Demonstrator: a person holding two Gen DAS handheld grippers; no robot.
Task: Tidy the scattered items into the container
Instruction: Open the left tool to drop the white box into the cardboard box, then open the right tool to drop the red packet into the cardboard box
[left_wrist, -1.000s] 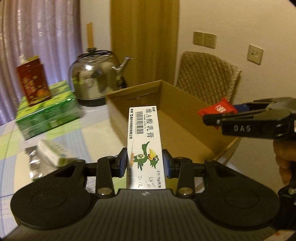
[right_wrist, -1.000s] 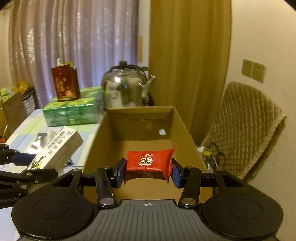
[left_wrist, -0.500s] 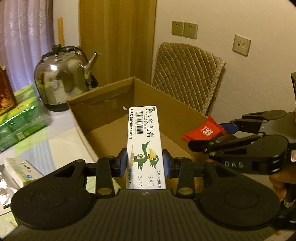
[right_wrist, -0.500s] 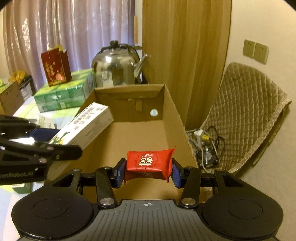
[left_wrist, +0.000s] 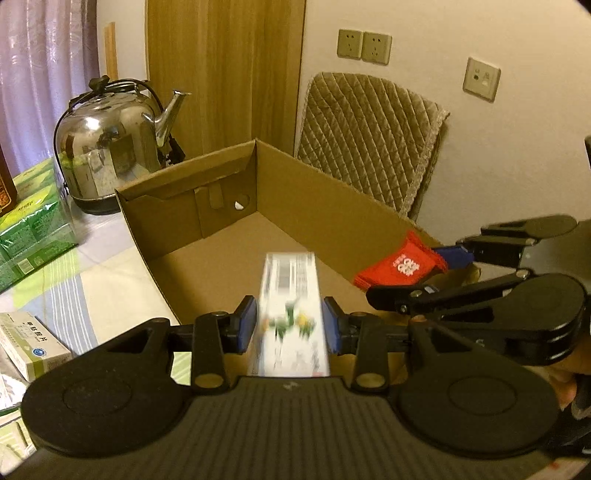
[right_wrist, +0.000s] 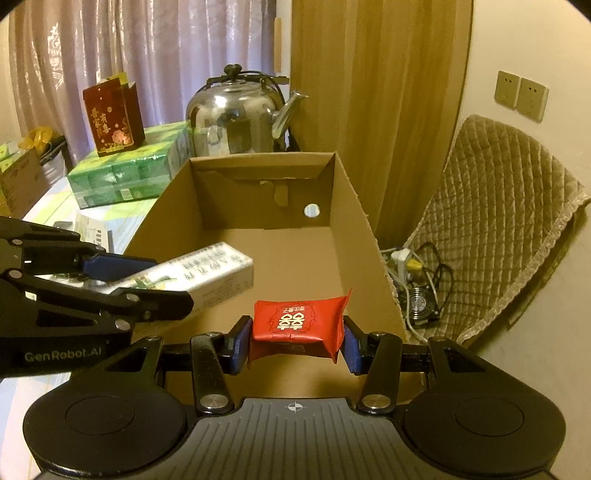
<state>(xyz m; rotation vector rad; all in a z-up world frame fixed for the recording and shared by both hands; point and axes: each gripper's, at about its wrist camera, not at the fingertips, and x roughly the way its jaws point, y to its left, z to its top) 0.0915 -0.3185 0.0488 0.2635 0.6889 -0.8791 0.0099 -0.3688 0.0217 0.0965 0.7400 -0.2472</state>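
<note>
Left tool (left_wrist: 289, 323): pinching the white box (left_wrist: 290, 314), blurred, maybe slipping, over the carton (left_wrist: 332, 218) for dropping.
Right tool (right_wrist: 295, 341): gripping the red packet (right_wrist: 297, 325) above the carton's near end.

The table (left_wrist: 110, 273) wore a cloth striped in pale green, blue and cream. On it stood an open cardboard box (right_wrist: 354, 206), its floor bare. Behind the box sat a steel kettle (right_wrist: 236, 118), with green packs (right_wrist: 125, 173) just beside it. Nearer, a small white box (left_wrist: 33, 343) lay at the table's left.
</note>
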